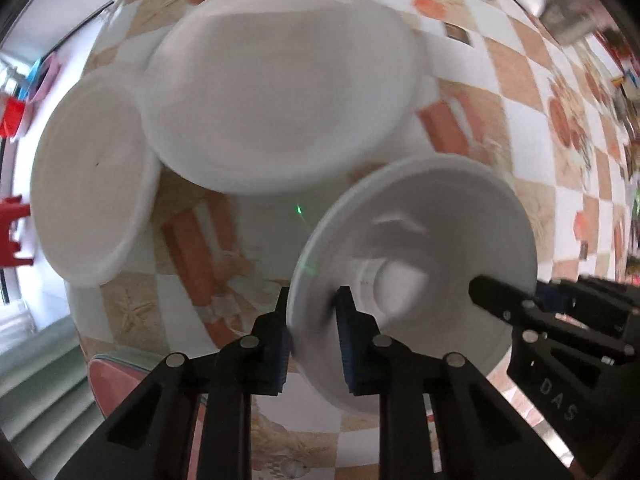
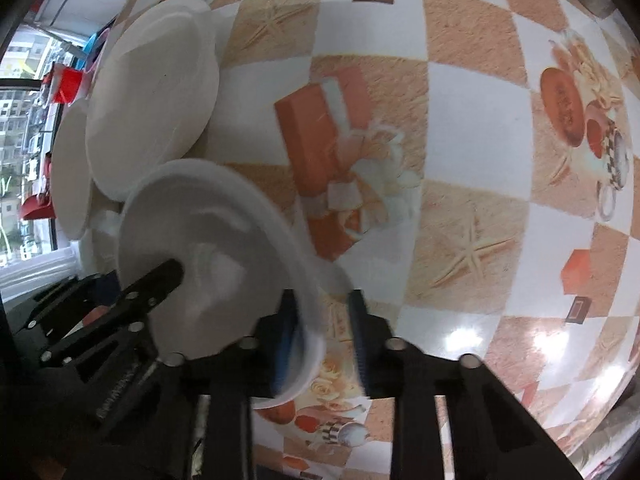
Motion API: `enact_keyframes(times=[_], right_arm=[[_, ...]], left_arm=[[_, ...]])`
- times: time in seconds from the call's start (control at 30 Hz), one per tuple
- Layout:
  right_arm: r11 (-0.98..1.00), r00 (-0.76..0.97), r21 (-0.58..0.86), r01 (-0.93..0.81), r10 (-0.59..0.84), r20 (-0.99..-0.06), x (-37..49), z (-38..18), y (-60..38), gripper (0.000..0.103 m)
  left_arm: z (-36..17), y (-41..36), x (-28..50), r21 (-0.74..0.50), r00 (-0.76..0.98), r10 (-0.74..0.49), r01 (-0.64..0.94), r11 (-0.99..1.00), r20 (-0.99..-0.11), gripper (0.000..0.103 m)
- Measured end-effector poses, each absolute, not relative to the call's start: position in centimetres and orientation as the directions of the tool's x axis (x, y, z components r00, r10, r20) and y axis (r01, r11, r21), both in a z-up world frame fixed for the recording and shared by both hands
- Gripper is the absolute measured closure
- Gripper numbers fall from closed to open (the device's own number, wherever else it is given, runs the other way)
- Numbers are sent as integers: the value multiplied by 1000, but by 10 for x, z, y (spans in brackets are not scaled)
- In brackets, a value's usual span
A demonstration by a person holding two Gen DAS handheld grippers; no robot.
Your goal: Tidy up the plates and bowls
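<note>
A white bowl (image 1: 416, 240) is tilted above the checked tablecloth. My left gripper (image 1: 313, 320) straddles its left rim, one finger outside and one inside. My right gripper (image 2: 322, 320) straddles the opposite rim of the same bowl (image 2: 208, 248), and one of its fingers (image 1: 496, 300) shows at the right of the left wrist view. How tightly either pinches the blurred rim is unclear. A large white plate (image 1: 280, 92) lies beyond, overlapping a smaller white plate (image 1: 92, 196) to its left; both also show in the right wrist view, the large plate (image 2: 152, 100) and the small plate (image 2: 70, 176).
The tablecloth (image 2: 472, 128) has orange and white squares with printed pictures. A metal pot (image 1: 568, 20) and colourful packages stand at the far right edge. A window with red items (image 2: 64, 84) lies to the left beyond the table.
</note>
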State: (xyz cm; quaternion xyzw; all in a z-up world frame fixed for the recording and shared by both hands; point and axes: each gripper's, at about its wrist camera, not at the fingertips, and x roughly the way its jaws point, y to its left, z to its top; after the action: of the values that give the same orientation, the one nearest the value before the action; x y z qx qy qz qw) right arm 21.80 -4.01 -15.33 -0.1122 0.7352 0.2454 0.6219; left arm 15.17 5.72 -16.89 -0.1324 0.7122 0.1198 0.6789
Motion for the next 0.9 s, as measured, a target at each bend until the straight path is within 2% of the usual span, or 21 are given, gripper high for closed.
enact_keyframes(times=[0.37,0.7,0.9], right_arm=[[864,-164,198,-463,136,-977,195,-134,-81,87],[896,-175,173,-408,109,-978,145,-139,-126,87],[907,-180,156,-392,91,-979,116,-147,-146,87]], left_arm=[[-152,4,136,-31,-32,-38,-209,977,-999,80],[-160,-34,109,-53,-81,-59,-73,996,-995,80],[-169,-44,111,-69,-106,-73,-45,997,-992,79]])
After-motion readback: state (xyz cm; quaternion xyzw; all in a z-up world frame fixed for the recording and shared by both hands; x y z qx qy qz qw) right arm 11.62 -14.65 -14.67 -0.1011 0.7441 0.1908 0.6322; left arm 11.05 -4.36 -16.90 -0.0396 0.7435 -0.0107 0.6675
